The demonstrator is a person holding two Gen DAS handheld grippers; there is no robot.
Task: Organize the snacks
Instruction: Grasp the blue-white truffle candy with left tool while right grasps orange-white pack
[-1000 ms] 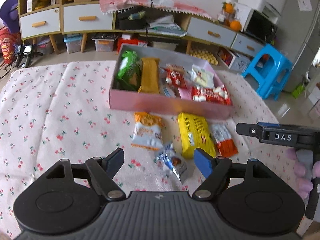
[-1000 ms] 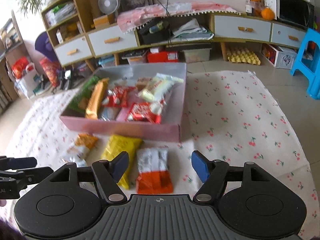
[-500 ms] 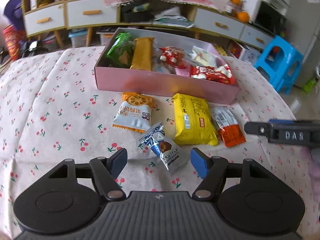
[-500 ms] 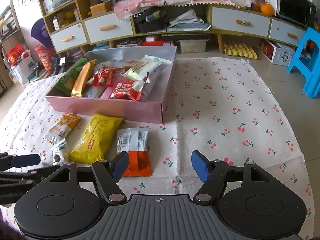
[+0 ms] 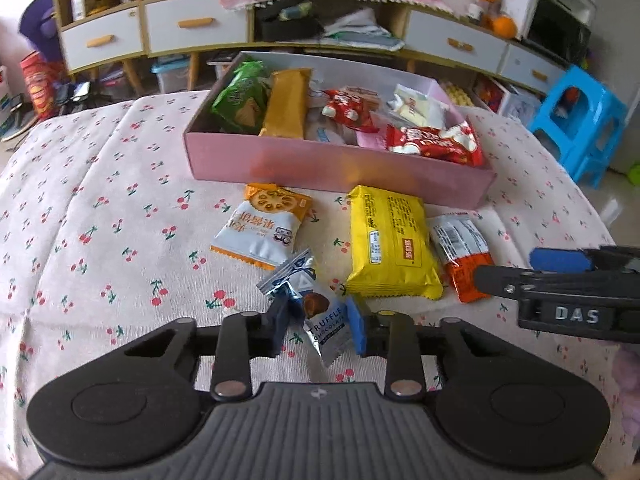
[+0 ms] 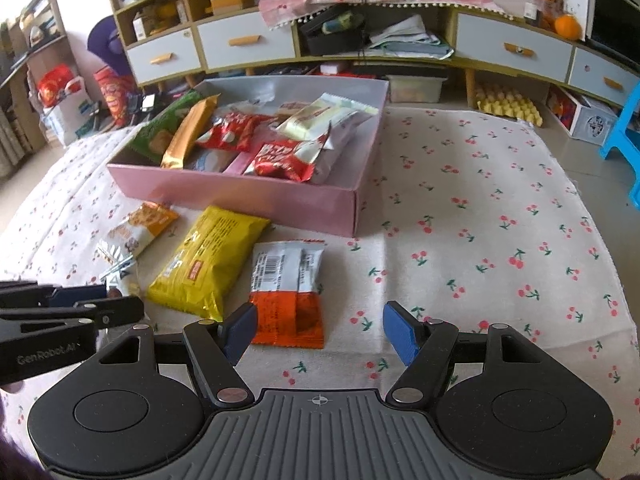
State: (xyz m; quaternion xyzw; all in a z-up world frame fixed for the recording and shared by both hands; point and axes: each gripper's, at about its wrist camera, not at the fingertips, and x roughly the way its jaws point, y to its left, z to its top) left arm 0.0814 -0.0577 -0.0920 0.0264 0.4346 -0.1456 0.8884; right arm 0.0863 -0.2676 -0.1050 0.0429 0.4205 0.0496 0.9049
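**Silver truffle packet pinched by the left gripper; orange bar waiting under the right**

Silver foil truffle packet [image 5: 323, 322] is sitting between the left gripper [image 5: 318, 326] pads, near edge of the cherry-print cloth [image 5: 100, 240]. Left wrist view: jaws have just been closing and are now pressing on the packet from both sides. Its long axis is running near-to-far, slightly skewed left at the far end, so the pads are crossing the short way. Pink box [image 5: 336, 168] is lying straight ahead, far side, past the yellow pack [image 5: 390, 242] and the white-orange pouch [image 5: 264, 226].

Right wrist view: right gripper [image 6: 318, 334] is holding its fingers wide apart, nothing clamped. Orange-and-white bar [image 6: 289, 292] is lying just ahead, toward the left finger, long axis near-to-far, near end roughly level with the fingertips. Whether they are touching the cloth, cannot tell. Right hand is the nearer one for that bar; it likely needs shifting left to centre.
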